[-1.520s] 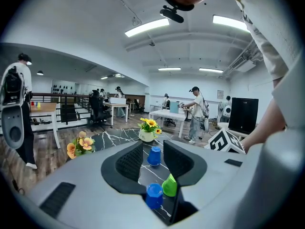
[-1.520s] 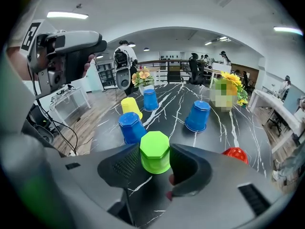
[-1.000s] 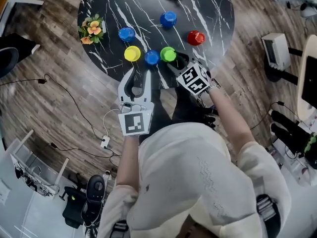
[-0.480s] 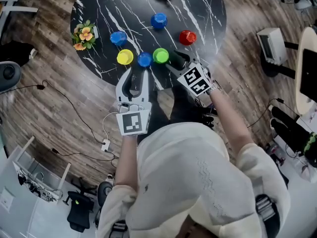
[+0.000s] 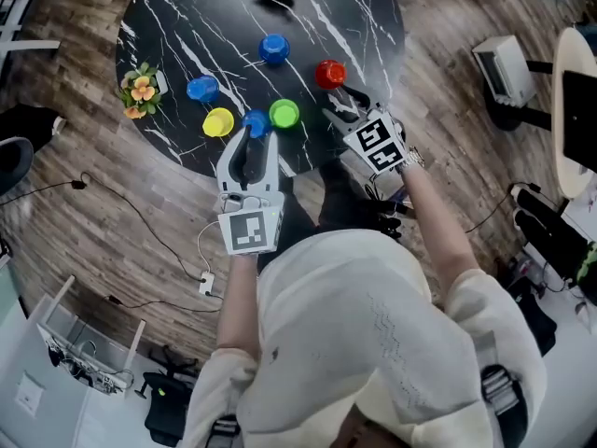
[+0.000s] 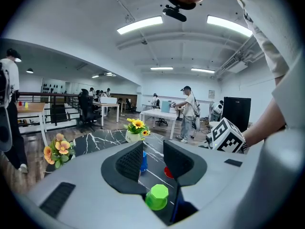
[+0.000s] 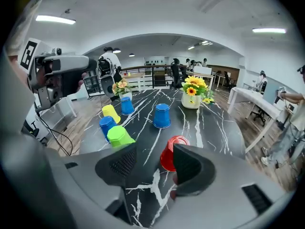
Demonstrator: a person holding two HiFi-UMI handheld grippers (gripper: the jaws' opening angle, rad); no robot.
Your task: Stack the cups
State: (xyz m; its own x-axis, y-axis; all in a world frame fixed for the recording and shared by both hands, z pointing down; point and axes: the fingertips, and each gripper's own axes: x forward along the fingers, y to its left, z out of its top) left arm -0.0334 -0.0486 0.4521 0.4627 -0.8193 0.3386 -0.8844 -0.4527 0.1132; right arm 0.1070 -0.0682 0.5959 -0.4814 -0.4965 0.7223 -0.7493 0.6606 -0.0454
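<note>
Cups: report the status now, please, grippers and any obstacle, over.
Left gripper open, empty. Right gripper open, jaws just widened, red cup ahead, not gripped. Six cups on table, none stacked. Nothing blocking.

No words, numbers or brand names can be read anywhere. Only square black-and-white code patterns are seen, and these are not letters. One pattern is printed on the white cube (image 5: 250, 232) of the left gripper (image 5: 254, 136), just off the near edge of the round black marble table (image 5: 205, 7). Another is printed on the second white cube (image 5: 378, 144), on the right gripper (image 5: 341, 103), beside that same near edge.
</note>
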